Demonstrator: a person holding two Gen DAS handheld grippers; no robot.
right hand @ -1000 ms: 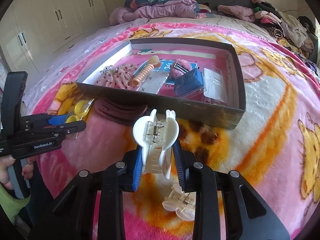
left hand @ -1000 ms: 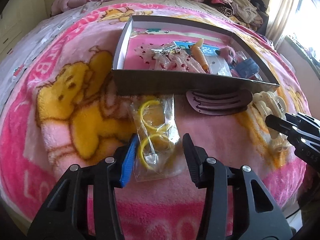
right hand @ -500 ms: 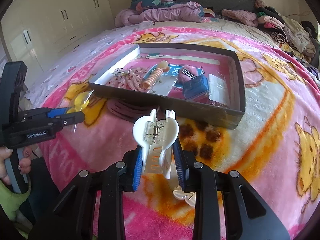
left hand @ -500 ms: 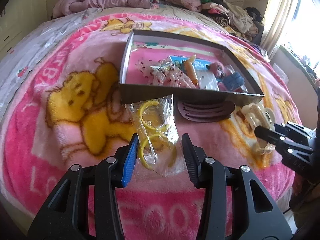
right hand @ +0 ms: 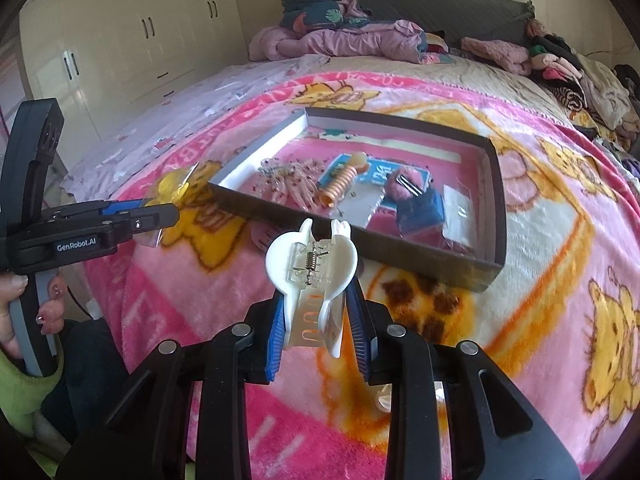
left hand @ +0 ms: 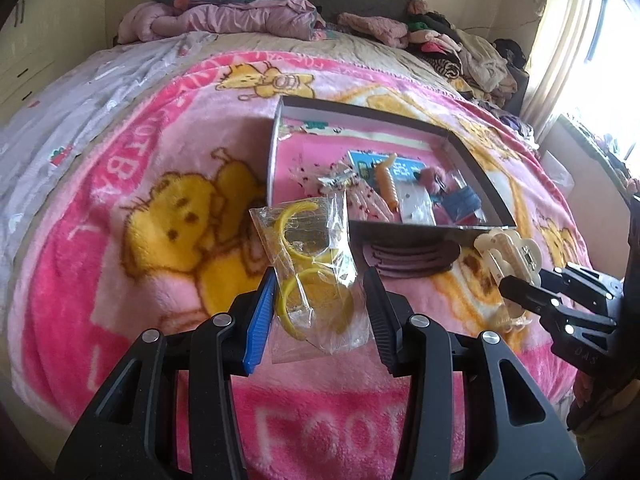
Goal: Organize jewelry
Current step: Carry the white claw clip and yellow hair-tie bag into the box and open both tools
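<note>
**Both claws loaded above the bed, tray on the blanket beyond**

While a wide bed [left hand: 120,92] fills both views, a pink blanket [left hand: 100,240] with yellow bear prints covers most of it, and heaps of clothes [right hand: 344,40] lie along the headboard end. Cream wardrobe doors [right hand: 120,40] stand along the far left wall in the right wrist view. On the blanket sits a shallow dark-walled tray [right hand: 494,200] with a pink floor, holding an orange spiral hair tie [right hand: 340,182], a blue item [right hand: 422,208], a pink fluffy piece [right hand: 404,184] and a scatter of small clips. A dark brown hair comb [left hand: 412,258] lies on the blanket just outside the tray's near wall.

The left claw [left hand: 320,320] grips a clear plastic bag [left hand: 312,264] of yellow rings, its pads pressed against the bag's lower sides. The right claw [right hand: 316,328] is clamped narrow on a white claw hair clip [right hand: 312,264], spring end upward. A second pale clip [right hand: 386,400] lies on the blanket under that claw, mostly hidden.
</note>
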